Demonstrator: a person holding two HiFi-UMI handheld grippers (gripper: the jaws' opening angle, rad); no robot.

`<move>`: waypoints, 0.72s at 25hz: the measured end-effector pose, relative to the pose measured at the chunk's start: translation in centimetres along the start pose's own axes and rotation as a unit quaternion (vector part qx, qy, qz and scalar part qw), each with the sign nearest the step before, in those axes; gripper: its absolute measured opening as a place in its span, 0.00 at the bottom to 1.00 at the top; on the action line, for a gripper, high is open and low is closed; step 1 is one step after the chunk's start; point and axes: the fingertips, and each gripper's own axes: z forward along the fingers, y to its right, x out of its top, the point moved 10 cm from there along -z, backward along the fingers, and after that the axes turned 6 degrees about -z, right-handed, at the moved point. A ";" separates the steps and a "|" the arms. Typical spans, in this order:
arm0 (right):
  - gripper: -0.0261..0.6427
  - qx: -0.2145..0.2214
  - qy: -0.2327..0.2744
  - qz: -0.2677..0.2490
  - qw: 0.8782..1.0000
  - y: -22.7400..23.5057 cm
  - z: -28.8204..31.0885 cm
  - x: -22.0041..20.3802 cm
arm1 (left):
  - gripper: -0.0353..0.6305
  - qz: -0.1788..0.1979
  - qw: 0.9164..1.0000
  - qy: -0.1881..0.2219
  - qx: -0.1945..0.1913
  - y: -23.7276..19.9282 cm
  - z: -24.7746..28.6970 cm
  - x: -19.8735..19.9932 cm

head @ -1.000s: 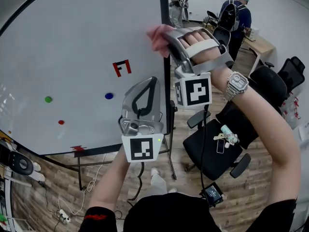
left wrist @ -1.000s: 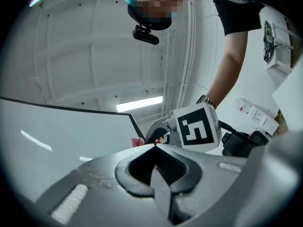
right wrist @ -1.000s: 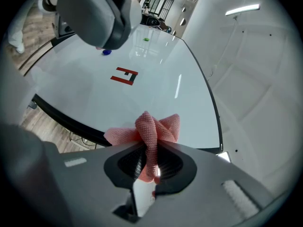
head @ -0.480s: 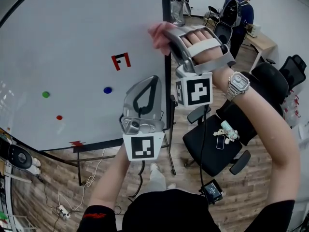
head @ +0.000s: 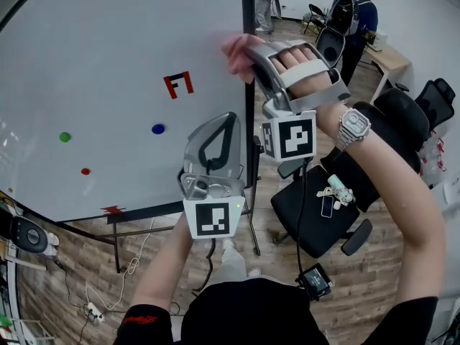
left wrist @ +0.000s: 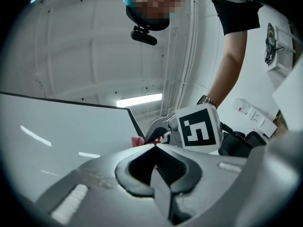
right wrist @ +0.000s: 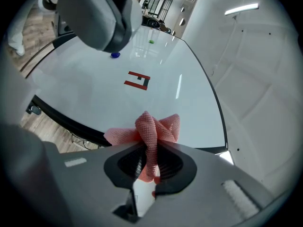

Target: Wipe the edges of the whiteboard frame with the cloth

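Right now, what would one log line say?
right gripper: shut on cloth | cloth: at whiteboard frame | left gripper: shut, empty

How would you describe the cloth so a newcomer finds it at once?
Start at the big whiteboard and follow its dark right frame edge along to the right gripper. Pinched in its jaws is the cloth: a bunched pink knit rag, the only soft thing there, unlike the small coloured marks on the board.

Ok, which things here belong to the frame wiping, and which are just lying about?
In the job:
pink woven cloth, clamped in the right hand-held gripper
black whiteboard frame

Just about:
black office chair
blue round magnet
green round magnet
red round magnet
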 end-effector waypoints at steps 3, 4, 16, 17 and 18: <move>0.11 0.003 0.001 0.000 1.000 -0.8 -0.3 0.2 | 0.05 0.000 1.000 -0.002 0.000 0.1 -0.3 -0.3; 0.11 0.004 0.001 0.000 1.000 -1.0 -0.4 0.3 | 0.05 -0.001 1.000 -0.002 0.001 0.2 -0.4 -0.3; 0.11 0.007 0.006 0.004 1.000 -2.7 -1.0 0.9 | 0.05 -0.008 1.000 -0.010 -0.001 0.5 -1.0 -1.1; 0.11 0.008 0.007 0.004 1.000 -2.9 -1.1 1.0 | 0.05 -0.009 1.000 -0.011 -0.002 0.6 -1.0 -1.1; 0.11 0.009 0.008 0.004 1.000 -3.1 -1.1 1.0 | 0.05 -0.009 1.000 -0.012 -0.002 0.6 -1.0 -1.2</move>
